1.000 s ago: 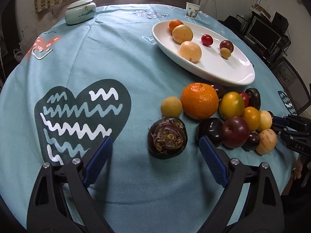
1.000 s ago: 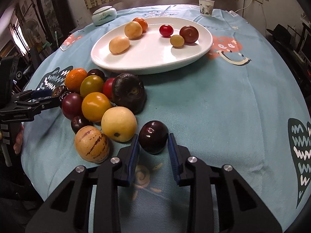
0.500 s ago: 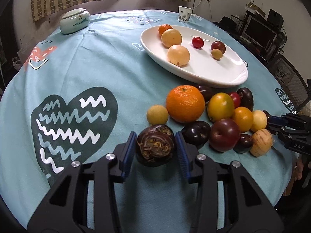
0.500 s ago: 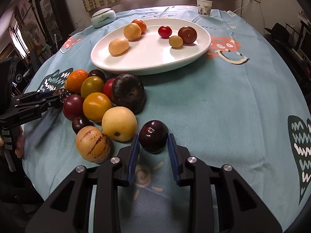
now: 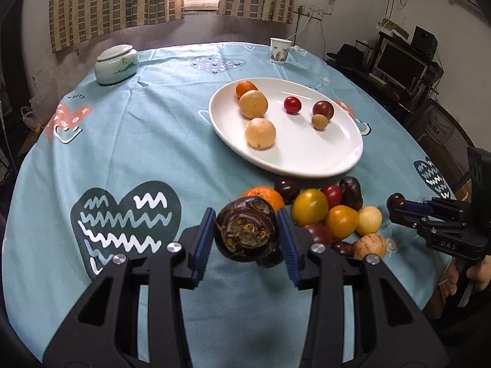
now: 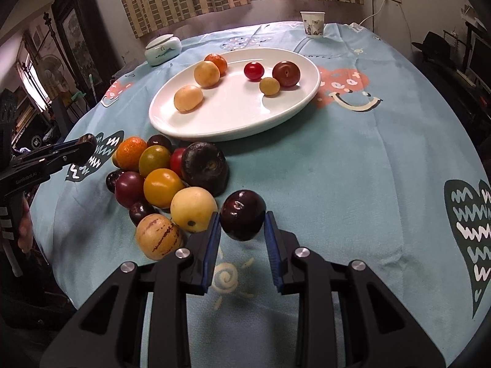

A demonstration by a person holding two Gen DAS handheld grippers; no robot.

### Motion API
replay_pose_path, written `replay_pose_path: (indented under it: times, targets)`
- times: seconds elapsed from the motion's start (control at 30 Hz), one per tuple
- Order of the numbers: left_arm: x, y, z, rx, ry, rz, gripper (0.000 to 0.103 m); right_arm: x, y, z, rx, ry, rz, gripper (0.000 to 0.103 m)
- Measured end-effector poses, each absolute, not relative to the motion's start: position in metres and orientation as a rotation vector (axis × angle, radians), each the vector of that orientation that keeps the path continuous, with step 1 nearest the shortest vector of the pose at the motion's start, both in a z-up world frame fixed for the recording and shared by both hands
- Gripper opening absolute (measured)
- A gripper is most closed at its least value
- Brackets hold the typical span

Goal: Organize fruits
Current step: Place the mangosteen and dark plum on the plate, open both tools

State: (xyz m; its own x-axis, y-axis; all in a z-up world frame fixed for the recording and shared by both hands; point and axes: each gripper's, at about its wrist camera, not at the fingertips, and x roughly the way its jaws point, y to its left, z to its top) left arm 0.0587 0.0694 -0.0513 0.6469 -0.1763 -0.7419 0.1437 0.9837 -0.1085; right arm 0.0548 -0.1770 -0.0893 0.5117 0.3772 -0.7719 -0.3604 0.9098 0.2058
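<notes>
While both reach forward, left hand-held gripper (image 5: 247, 234) clamps purple fruit (image 5: 245, 232), apparently lifted; right (image 6: 242, 236) clamps plum (image 6: 243, 214).

The right gripper (image 6: 242, 239) clamps a dark plum (image 6: 242, 214) just beside the fruit pile (image 6: 162, 178), below the white plate (image 6: 239, 122)

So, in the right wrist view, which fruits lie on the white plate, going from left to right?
Pale yellow fruit → round yellow fruit → red tomato → small yellow-green fruit → dark red plum, all on the white plate.
</notes>
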Motion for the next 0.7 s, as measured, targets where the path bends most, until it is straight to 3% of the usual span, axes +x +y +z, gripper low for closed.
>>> replay_pose_path:
  times: [0.47, 0.7]
  targets:
    - [0.179, 0.015, -0.022, -0.057, 0.877, -0.156, 0.042, 0.109, -0.135, -0.028, -0.061, 0.812, 0.485, 0.030]
    - [0.228, 0.018, -0.040, -0.093, 0.927, -0.109, 0.042, 0.183, -0.111, -0.029, -0.094, 0.876, 0.467, 0.030]
